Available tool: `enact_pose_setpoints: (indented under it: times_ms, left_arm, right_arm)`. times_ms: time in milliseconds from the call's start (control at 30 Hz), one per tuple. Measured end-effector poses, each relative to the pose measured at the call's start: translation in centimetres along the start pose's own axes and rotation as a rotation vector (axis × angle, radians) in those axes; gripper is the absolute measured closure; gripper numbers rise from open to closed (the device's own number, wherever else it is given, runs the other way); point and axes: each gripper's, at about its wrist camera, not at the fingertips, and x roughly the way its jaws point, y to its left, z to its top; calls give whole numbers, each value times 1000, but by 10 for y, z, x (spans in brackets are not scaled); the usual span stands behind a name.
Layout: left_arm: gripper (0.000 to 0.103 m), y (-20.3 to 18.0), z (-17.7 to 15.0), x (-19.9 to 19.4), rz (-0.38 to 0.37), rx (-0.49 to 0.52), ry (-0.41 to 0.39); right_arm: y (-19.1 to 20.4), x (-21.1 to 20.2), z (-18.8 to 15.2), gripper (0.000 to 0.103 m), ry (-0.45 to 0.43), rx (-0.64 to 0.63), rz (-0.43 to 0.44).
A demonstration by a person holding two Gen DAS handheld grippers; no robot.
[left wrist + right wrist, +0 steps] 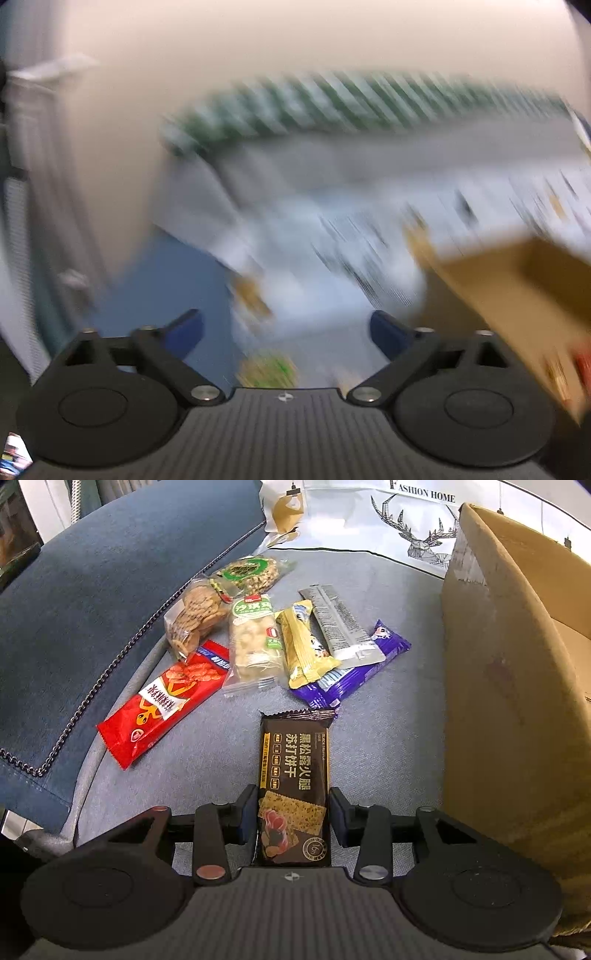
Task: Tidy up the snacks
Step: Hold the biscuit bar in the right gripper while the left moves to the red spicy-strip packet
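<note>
A dark brown rectangular cracker packet (293,790) is pinched at its near end by the right gripper (293,818), its long axis running up the frame along the fingers; the open brown cardboard box (517,701) stands at right. The left gripper (286,334), blurred, is spread and empty.

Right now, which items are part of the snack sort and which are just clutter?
Job:
- dark brown cracker packet, in the right gripper
- red snack bag
- clear cookie bag
- yellow wafer bar
- purple wrapper
- open cardboard box

Lying about:
- white deer-print cushion
- blue sofa armrest
</note>
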Motion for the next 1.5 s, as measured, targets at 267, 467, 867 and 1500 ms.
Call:
enact_pose_setpoints:
  times_ms: [267,467,867,1500]
  left_arm:
    - [33,8,-49,45,-132,-122,433]
    - [32,9,-67,69,-131,-75,580]
    - [37,0,-107,91,-110,14,699]
    - [34,9,-100,84,-29,0,639]
  right_arm:
    - [-2,-1,2,60,-3,17,-10]
    - [-1,-2,3,62,-4,18,-14]
    - [-1,-4,2,62,-16,22,-15]
    - [-1,-7,2,62,-23,34,8]
